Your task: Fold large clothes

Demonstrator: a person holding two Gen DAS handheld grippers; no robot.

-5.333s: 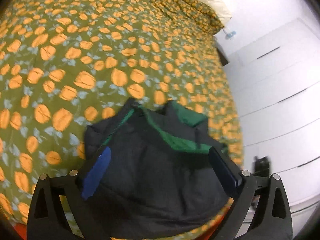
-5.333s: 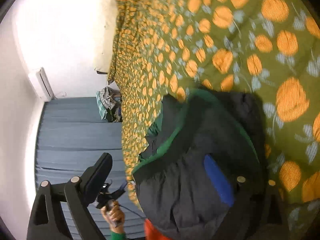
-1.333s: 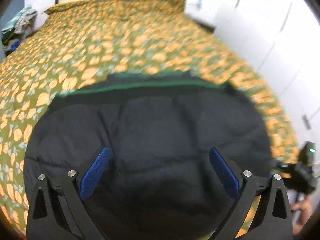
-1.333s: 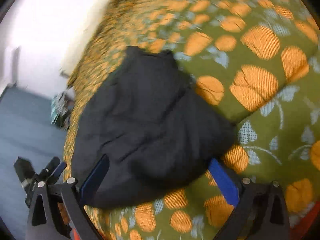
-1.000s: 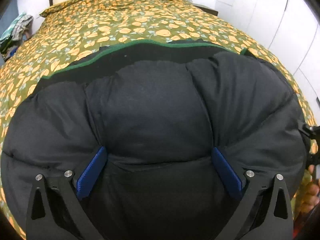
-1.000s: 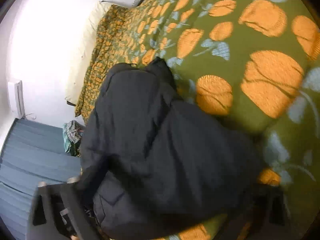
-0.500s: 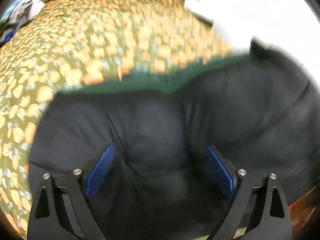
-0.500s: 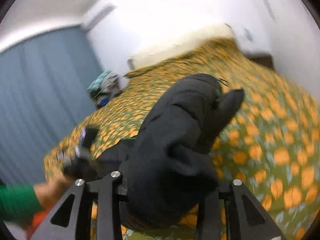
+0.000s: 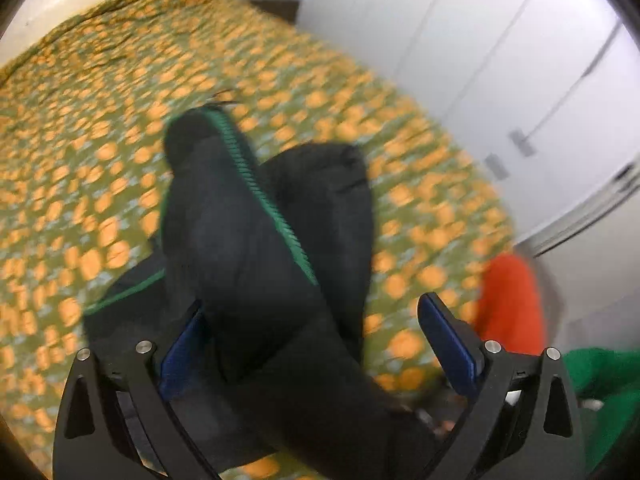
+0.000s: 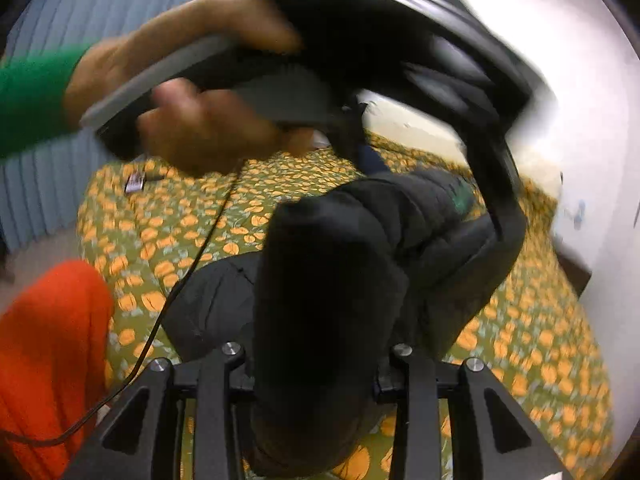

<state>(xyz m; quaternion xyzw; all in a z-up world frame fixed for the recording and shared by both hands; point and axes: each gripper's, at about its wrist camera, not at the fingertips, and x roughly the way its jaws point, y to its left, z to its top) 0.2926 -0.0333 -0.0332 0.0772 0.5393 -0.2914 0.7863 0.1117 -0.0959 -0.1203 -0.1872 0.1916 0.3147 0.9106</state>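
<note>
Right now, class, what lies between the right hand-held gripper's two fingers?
A bunched fold of the black jacket fills the right hand-held gripper; the right wrist view shows it.

No text, label, brand, number or sign can be read in either view; both pictures are too blurred to show any lettering.

the left wrist view looks steeply down from close above the bed (image 9: 280, 64), facing its head edge and the white wardrobe (image 9: 500, 40). the right wrist view looks more level from the foot edge toward the pillow end. both share the black jacket (image 9: 248, 240) and the patterned bedspread.
</note>
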